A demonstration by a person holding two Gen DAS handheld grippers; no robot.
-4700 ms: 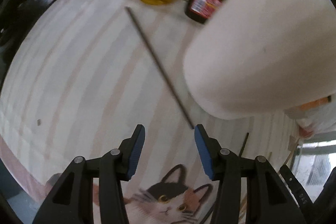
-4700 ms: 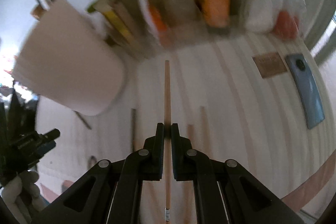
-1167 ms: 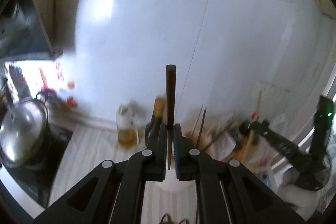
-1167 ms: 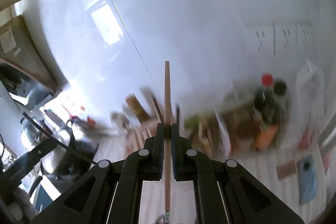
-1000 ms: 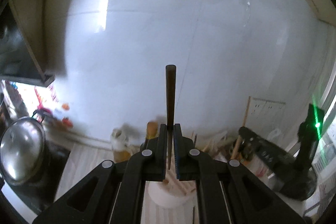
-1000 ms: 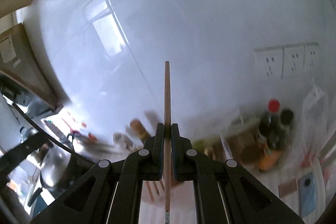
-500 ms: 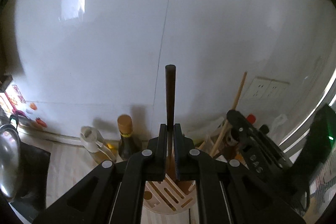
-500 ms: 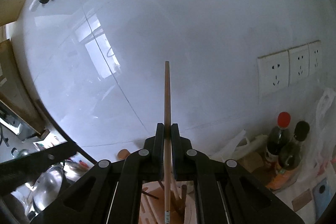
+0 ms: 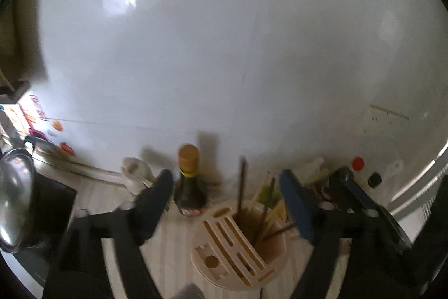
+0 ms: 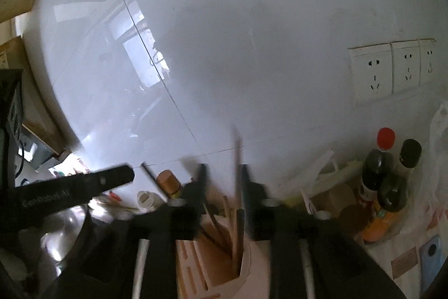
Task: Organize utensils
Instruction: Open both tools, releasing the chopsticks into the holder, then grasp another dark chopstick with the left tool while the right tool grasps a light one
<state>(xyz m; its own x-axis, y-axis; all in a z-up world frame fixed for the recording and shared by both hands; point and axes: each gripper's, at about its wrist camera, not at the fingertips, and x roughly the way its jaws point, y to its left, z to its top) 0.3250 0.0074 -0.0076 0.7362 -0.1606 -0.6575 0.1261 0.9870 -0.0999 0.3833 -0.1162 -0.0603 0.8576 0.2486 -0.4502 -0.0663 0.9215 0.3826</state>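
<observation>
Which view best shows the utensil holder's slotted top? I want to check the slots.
The left wrist view: the utensil holder shows its whole slotted top. The right wrist view shows only part, behind the right claw.

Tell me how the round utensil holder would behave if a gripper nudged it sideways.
The utensil holder looks tall and fairly narrow, so a high push might tip it. Its chopsticks lean loosely in the open compartment and would probably rattle or shift. The dark sauce bottle stands close behind, so sliding it that way risks a knock.

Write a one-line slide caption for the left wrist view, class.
Open left gripper above the utensil holder, a dark chopstick standing in its well.
</observation>
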